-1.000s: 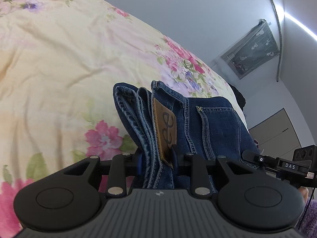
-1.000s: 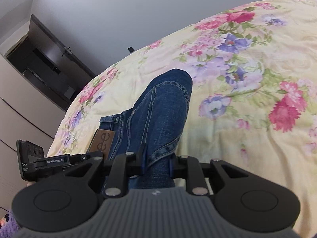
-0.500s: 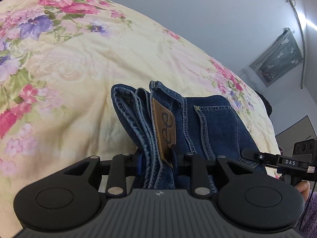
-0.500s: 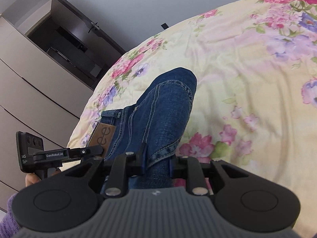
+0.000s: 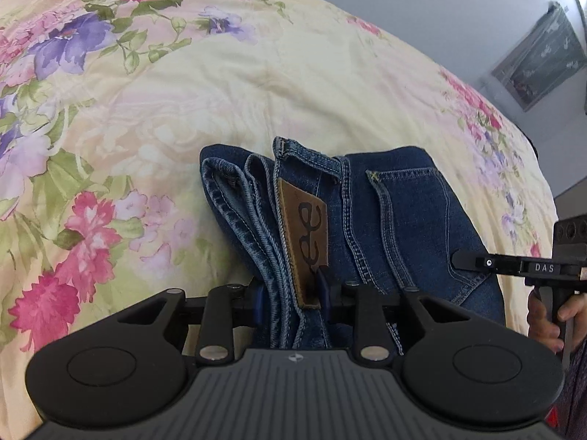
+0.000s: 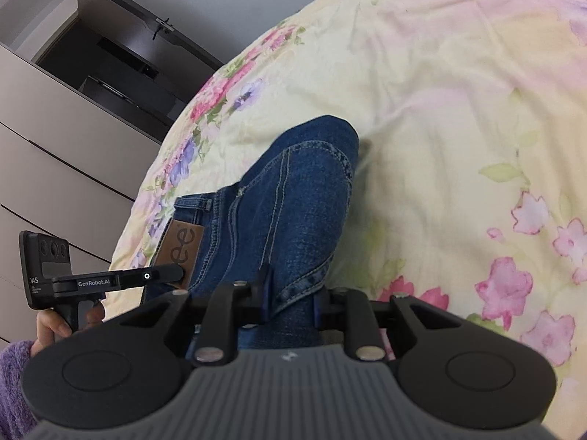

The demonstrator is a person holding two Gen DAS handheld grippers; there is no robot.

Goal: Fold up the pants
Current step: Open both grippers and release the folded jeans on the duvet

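Observation:
The blue jeans (image 5: 396, 212) are folded into a thick bundle and held over the floral bedspread (image 5: 183, 110). My left gripper (image 5: 290, 293) is shut on the waistband end, beside the brown leather label (image 5: 304, 234). My right gripper (image 6: 290, 297) is shut on the other side of the jeans (image 6: 293, 198), on a stitched pocket edge. The label also shows in the right wrist view (image 6: 179, 249). Each gripper shows in the other's view: the right one (image 5: 528, 267) at the right edge, the left one (image 6: 88, 282) at the left edge.
The yellow floral bedspread (image 6: 458, 110) fills the space under and beyond the jeans. Grey drawer fronts (image 6: 47, 154) and a dark open cabinet (image 6: 121, 58) stand past the bed's left edge. A curtained window (image 5: 539, 58) is on the far wall.
Both grippers have swung with the jeans still held: the views turned across the bed, and the bedspread now fills more of each frame. The grips have not changed.

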